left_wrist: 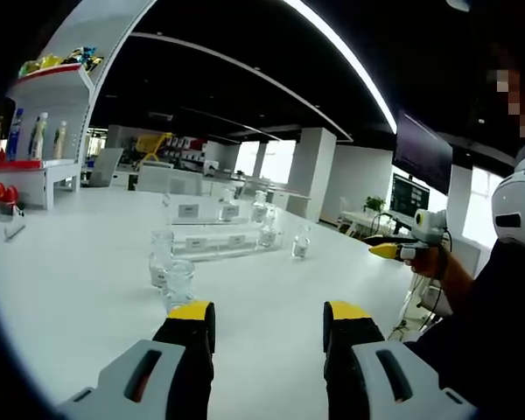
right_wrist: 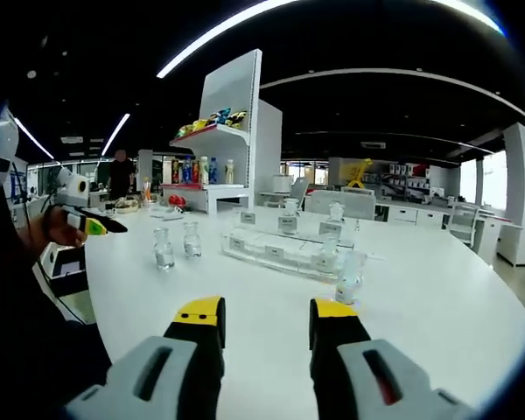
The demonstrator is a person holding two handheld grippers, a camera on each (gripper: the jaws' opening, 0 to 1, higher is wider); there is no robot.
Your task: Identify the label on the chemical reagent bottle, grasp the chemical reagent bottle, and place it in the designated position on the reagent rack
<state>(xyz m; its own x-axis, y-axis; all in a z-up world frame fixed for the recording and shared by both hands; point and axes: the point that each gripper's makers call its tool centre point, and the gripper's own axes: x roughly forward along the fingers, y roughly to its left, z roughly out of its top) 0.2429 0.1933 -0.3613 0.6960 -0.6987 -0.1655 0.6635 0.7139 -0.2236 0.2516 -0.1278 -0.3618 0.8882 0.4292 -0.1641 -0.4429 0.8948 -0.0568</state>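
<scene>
- Both claws hang released over the white table, holding nothing: the left gripper and the right gripper each show a clear gap between yellow-tipped jaws.
- The bottles to be sorted stand well ahead. Two small clear bottles sit close together in front of the left gripper, and a lone bottle stands at the near right corner of the clear rack.
- The biggest risk, to my eye, is picking the wrong slot: from here the labels on the bottles and the rack's little cards are too small to read, so a guess now could misplace one.
- The paired bottles stand so close that a wide jaw reaching for one might knock over its neighbour.
- Glass on a smooth table may slide or tip if pinched off-centre.
- Around the table: a shelf unit with colourful bottles, and someone standing far back. Nothing blocks the way to the rack.
</scene>
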